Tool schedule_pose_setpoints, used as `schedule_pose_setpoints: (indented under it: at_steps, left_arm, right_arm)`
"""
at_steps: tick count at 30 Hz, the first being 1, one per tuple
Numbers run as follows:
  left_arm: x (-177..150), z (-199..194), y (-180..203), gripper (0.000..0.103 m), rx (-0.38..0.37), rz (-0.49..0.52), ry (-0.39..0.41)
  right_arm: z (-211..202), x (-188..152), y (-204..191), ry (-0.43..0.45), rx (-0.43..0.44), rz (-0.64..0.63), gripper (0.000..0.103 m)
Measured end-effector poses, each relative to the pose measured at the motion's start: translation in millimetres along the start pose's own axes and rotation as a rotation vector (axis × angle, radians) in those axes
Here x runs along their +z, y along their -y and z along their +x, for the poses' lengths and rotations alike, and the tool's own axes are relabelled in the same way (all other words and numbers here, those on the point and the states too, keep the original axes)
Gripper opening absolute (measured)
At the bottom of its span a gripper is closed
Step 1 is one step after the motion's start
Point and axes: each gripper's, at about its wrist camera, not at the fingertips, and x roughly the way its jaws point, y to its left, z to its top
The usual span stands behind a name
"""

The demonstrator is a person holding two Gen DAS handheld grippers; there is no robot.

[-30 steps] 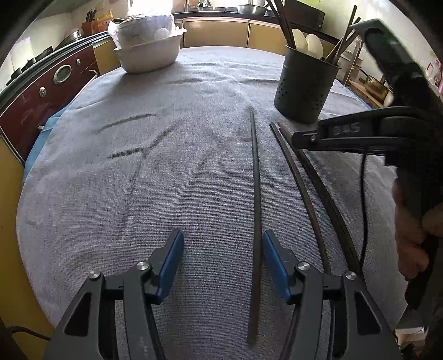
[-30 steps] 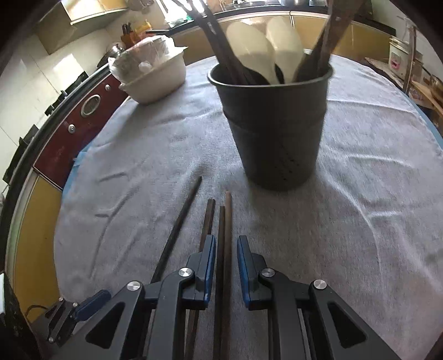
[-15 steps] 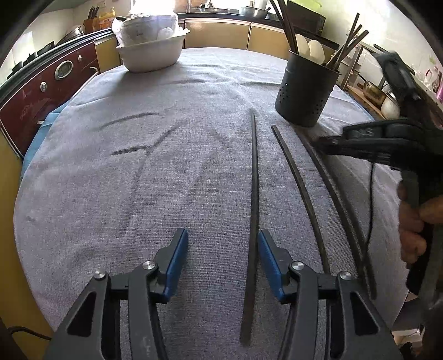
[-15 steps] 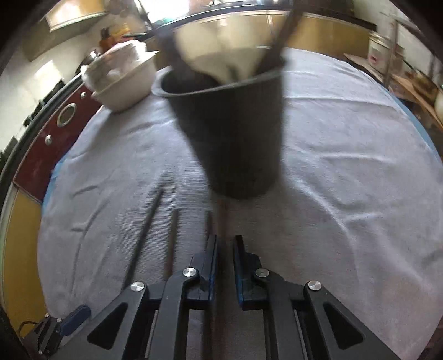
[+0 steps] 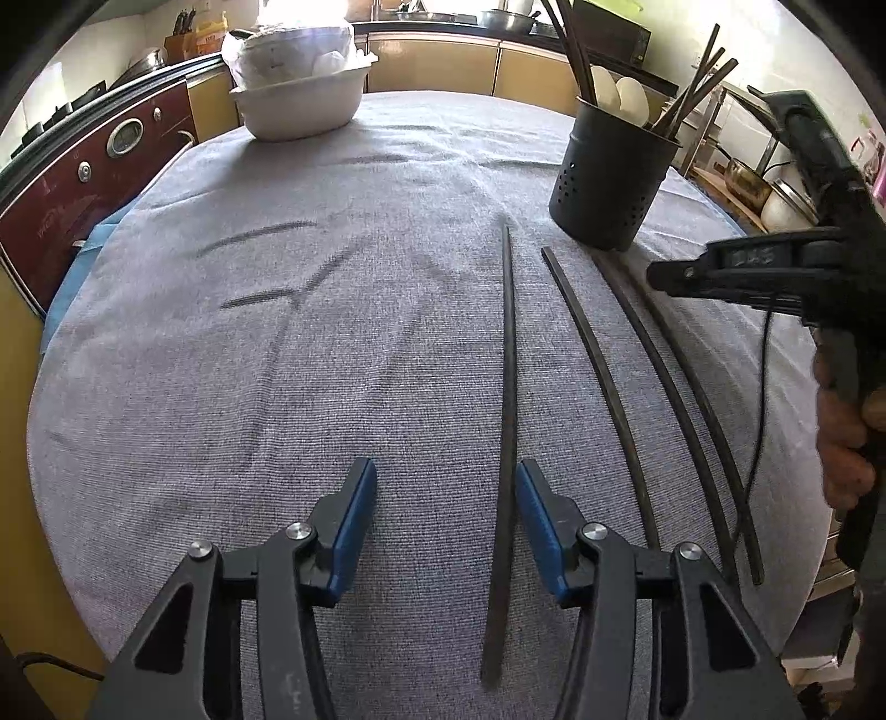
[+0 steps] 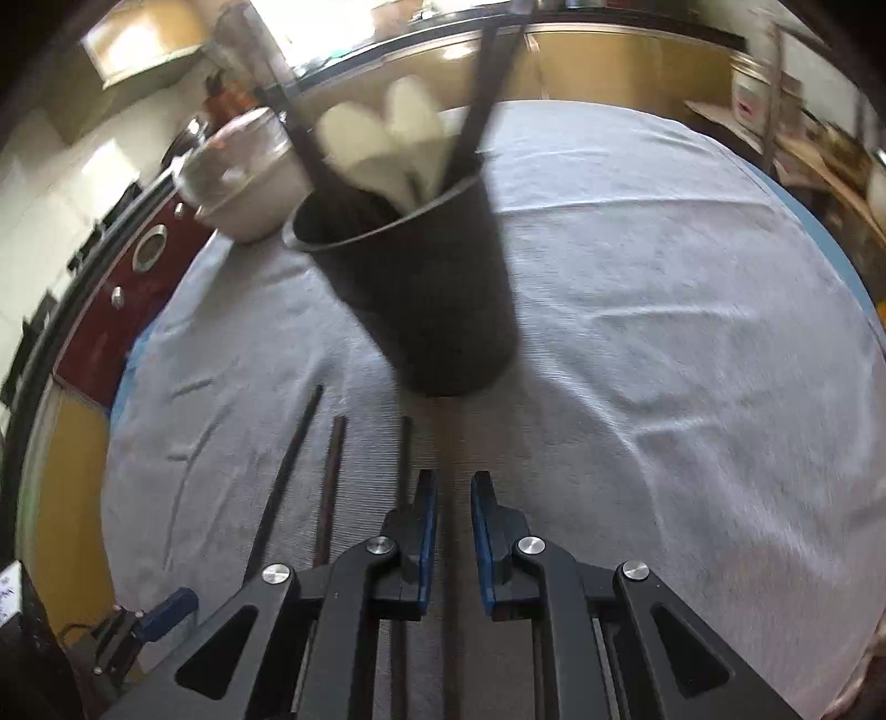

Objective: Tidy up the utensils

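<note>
Grey-clothed round table (image 5: 232,421) amid yellow kitchen cabinets (image 5: 443,69).

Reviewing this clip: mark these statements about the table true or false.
1. The black holder stands upright with white spoons in it. True.
2. The left gripper is shut on a chopstick. False: it is open, and the leftmost chopstick lies on the cloth between its jaws.
3. The white bowl is empty. False: a plastic-wrapped bundle sits in it.
4. Four chopsticks lie on the cloth. True.
</note>
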Motion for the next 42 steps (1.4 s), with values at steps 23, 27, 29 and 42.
schedule_pose_setpoints:
  at_steps: [23,27,29,42]
  left_arm:
    - [136.8,87.4,35.7,0.054,0.035,0.132,-0.152]
    - [136.5,86.7,32.7,0.041,0.037,0.148,-0.120]
    - [133.1,84.4,32.2,0.012,0.020,0.160,-0.100]
    - [104.0,8.6,21.2,0.005,-0.101,0.080,0.064]
  right_arm:
    - [27.3,22.2,-15.9,-0.073,-0.076,-0.085,0.009]
    - [20.4,14.8,-2.2,-0.075,-0.042,-0.069,0.009]
    - [15.9,9.9,4.7,-0.077,-0.041,-0.065,0.008]
    - [-57.4,-14.7,42.7,0.089,0.096,-0.016,0.006]
